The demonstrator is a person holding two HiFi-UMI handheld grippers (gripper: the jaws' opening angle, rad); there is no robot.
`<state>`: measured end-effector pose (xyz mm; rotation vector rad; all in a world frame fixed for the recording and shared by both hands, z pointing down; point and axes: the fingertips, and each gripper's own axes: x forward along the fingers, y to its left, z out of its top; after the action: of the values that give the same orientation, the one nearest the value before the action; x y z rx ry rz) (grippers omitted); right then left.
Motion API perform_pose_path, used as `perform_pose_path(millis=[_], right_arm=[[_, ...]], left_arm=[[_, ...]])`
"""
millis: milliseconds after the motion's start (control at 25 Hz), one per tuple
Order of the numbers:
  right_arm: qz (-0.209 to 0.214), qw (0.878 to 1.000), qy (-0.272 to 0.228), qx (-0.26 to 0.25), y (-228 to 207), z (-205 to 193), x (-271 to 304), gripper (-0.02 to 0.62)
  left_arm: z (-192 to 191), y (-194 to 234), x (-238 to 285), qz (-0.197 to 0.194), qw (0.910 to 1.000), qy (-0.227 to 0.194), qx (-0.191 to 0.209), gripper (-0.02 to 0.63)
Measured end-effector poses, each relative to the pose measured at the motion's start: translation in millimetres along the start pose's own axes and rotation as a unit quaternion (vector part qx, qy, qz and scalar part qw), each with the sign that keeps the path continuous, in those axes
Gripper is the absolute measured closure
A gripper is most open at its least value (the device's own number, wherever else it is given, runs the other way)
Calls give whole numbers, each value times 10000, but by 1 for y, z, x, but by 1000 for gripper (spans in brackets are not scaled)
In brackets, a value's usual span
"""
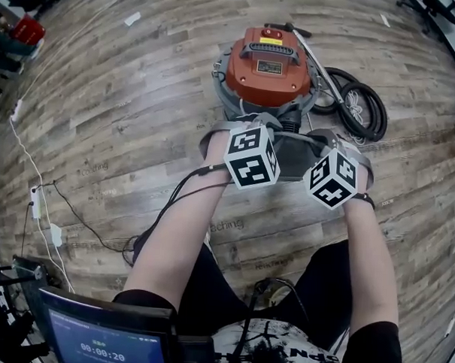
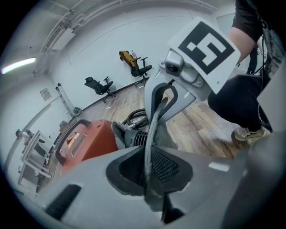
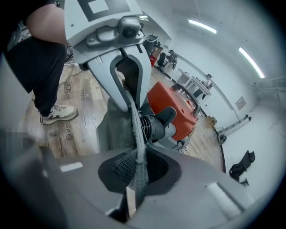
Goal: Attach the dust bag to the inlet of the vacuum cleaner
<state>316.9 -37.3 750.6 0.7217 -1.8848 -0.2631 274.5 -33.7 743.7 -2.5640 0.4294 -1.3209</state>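
Observation:
The orange vacuum cleaner [image 1: 269, 66] stands on the wood floor ahead of me, its black ribbed inlet [image 3: 152, 127] facing me. A grey fabric dust bag [image 1: 293, 153] is stretched between both grippers just in front of that inlet. My left gripper [image 2: 149, 179] is shut on the bag's left edge, which runs up from between its jaws. My right gripper [image 3: 137, 174] is shut on the opposite edge. In the head view the marker cubes hide the left gripper [image 1: 248, 140] and right gripper [image 1: 335, 163] jaws. From the left gripper view the inlet [image 2: 134, 136] sits just behind the bag.
A coiled black hose [image 1: 359, 104] and a metal wand [image 1: 319, 57] lie right of the vacuum. Cables [image 1: 61, 200] trail over the floor at the left. A screen [image 1: 104, 341] sits at the bottom left. Office chairs [image 2: 100, 85] stand by the far wall.

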Motion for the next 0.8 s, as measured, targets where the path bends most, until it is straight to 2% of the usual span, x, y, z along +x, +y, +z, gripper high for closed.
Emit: perform_pose_path(millis=[200, 360, 600, 800], right_arm=[[-106, 9995, 8, -304, -4, 17, -8, 574], [-225, 9985, 56, -501, -3, 28, -7, 574], [-167, 9998, -91, 42, -2, 10, -5, 574], [25, 9990, 136, 435, 0, -6, 8, 574]], left_arm=[[-20, -11, 10, -311, 9982, 271, -439, 572], [-27, -11, 12, -391, 9973, 444, -429, 574], [-14, -3, 8, -95, 9993, 300, -197, 569], [6, 2, -2, 57, 9998, -23, -173, 561]])
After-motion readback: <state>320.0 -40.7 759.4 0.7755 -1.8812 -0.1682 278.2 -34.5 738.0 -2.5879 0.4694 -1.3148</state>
